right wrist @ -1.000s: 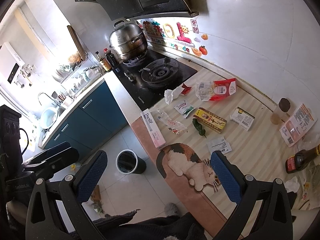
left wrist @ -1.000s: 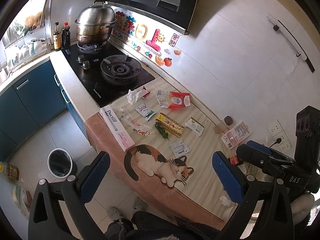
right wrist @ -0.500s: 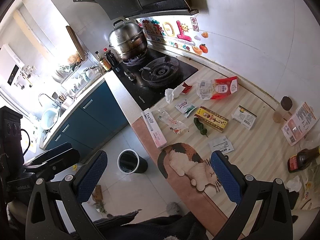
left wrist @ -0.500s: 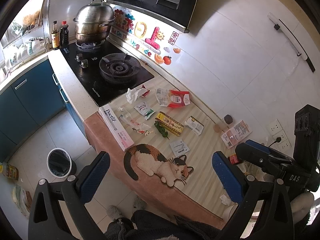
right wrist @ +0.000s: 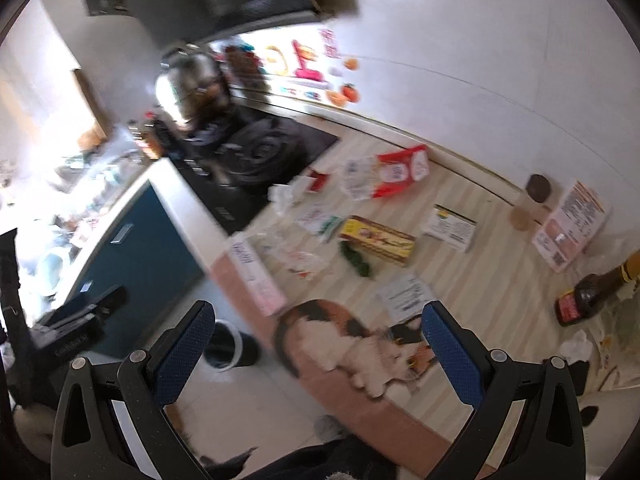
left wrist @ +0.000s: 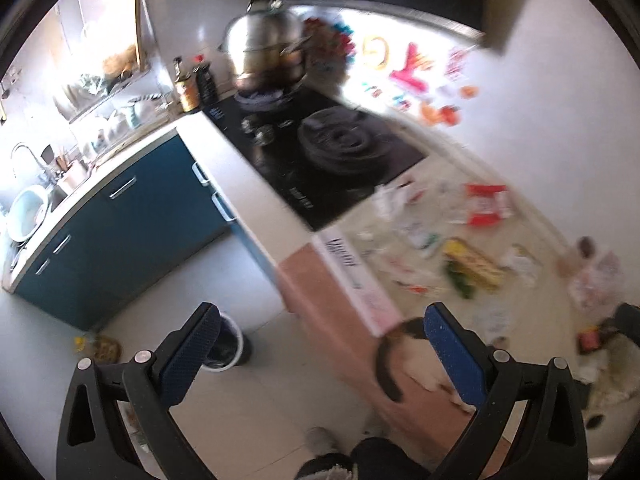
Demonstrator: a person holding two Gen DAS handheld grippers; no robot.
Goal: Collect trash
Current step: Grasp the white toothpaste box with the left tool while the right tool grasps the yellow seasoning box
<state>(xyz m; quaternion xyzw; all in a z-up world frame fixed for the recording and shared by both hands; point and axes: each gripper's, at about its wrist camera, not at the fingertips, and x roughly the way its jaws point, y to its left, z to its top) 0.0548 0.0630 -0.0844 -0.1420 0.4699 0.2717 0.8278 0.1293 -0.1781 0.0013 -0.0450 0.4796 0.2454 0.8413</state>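
Observation:
Trash lies scattered on the striped counter: a red-and-white packet (right wrist: 400, 170), a yellow box (right wrist: 376, 238), a small white box (right wrist: 450, 228), a crumpled tissue (right wrist: 286, 196), a green scrap (right wrist: 356, 260), a paper slip (right wrist: 404, 296) and a long white-and-pink box (right wrist: 256, 276) at the counter's edge. A round trash bin (right wrist: 230, 344) stands on the floor below. My right gripper (right wrist: 318, 316) hangs open and empty above the counter's edge. My left gripper (left wrist: 322, 320) is open and empty too, over the floor, with the bin (left wrist: 228, 344) behind its left finger. Both views are motion-blurred.
A cat-shaped mat (right wrist: 336, 332) covers the counter's near edge. A black hob (left wrist: 336, 152) with a steel pot (left wrist: 268, 48) sits at the far left, blue cabinets (left wrist: 132, 232) below. A dark sauce bottle (right wrist: 588, 296) and a leaflet (right wrist: 572, 226) lie at the right.
Both grippers have moved fast and the views are now blurred. The left view has swung left toward the floor and cabinets. The right view has come closer to the counter. Both stay open.

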